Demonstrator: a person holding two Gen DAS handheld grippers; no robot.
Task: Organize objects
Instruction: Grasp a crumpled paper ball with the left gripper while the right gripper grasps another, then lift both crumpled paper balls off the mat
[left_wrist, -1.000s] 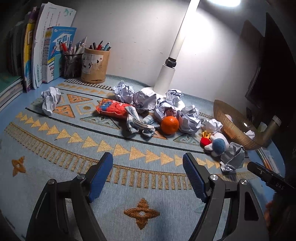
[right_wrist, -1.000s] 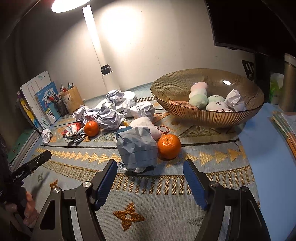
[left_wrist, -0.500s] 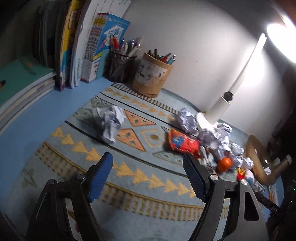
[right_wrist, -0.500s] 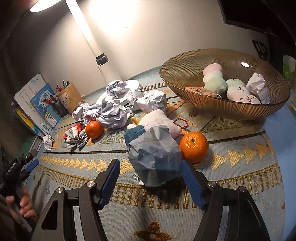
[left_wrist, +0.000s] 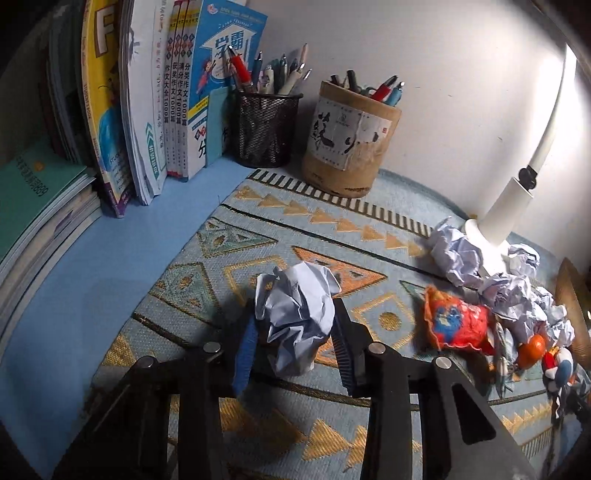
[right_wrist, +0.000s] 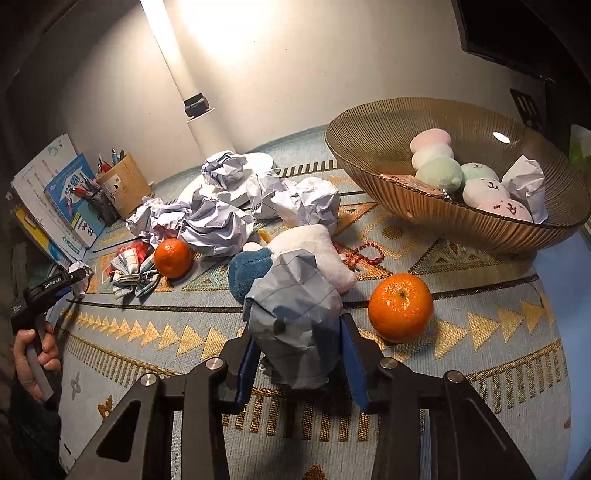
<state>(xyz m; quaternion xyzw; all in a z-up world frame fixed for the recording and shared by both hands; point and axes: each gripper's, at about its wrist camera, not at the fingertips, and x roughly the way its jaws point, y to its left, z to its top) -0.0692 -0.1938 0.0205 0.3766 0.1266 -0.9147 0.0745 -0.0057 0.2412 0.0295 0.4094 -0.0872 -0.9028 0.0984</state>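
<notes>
You've got upright books (left_wrist: 147, 110) along the wall at left, a flat green-covered stack (left_wrist: 40, 199) just beside them. Black mesh pen cup (left_wrist: 264, 129) stands near the books, tan round pen holder (left_wrist: 351, 147) just beside it, both full of pens. White desk lamp (left_wrist: 506, 218) stands on the patterned mat (left_wrist: 258, 424). Dark monitor (right_wrist: 517, 33) sits top right.

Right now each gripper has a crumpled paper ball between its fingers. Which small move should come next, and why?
Probably lift both a little. The right gripper is shut on its lined paper ball; the left gripper is closing around its white paper ball. Both balls seem to rest on the mat, so a small lift tests each grip.
</notes>
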